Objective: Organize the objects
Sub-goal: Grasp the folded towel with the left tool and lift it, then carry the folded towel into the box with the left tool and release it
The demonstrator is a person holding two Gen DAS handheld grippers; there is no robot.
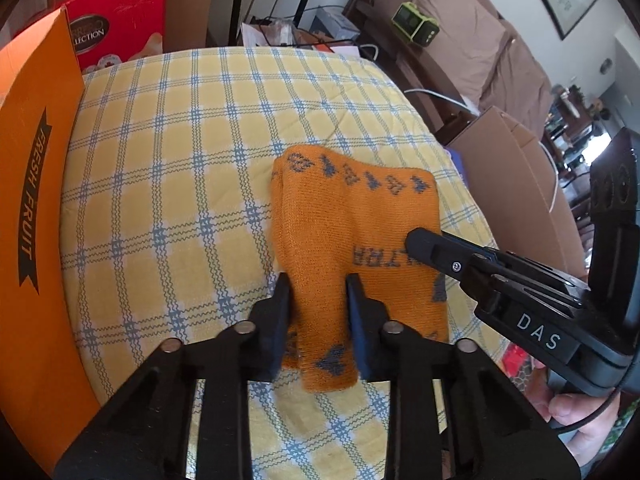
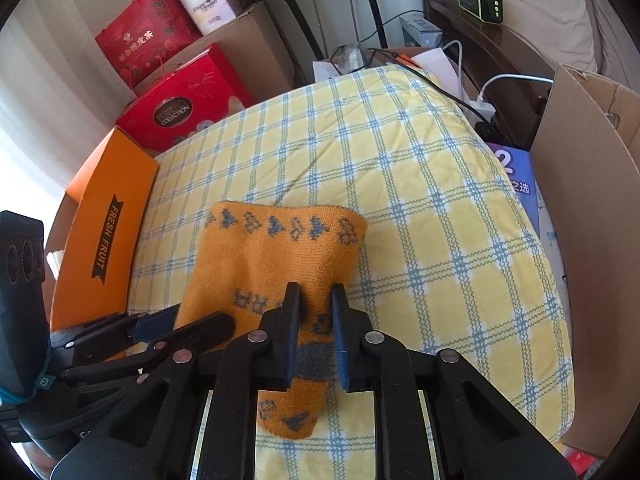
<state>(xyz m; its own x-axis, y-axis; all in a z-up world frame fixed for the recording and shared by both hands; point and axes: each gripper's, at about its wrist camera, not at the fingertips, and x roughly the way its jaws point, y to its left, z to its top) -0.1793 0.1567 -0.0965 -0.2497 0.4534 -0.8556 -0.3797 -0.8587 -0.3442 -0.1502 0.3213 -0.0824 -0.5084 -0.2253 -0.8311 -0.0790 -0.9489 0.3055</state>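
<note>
Both grippers straddle the sock point(image 1: 352, 248) on the bed point(image 1: 168, 168): left gripper point(image 1: 319, 280) seemingly pinching its near end, right gripper point(image 2: 316, 292) likewise; its long axis runs toward 12 o'clock.

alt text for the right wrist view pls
The right gripper straddles a folded orange sock lying on a yellow-and-blue checked cloth, while the left gripper meets the sock's left edge. An orange "Fresh Fruit" box stands at left.
</note>
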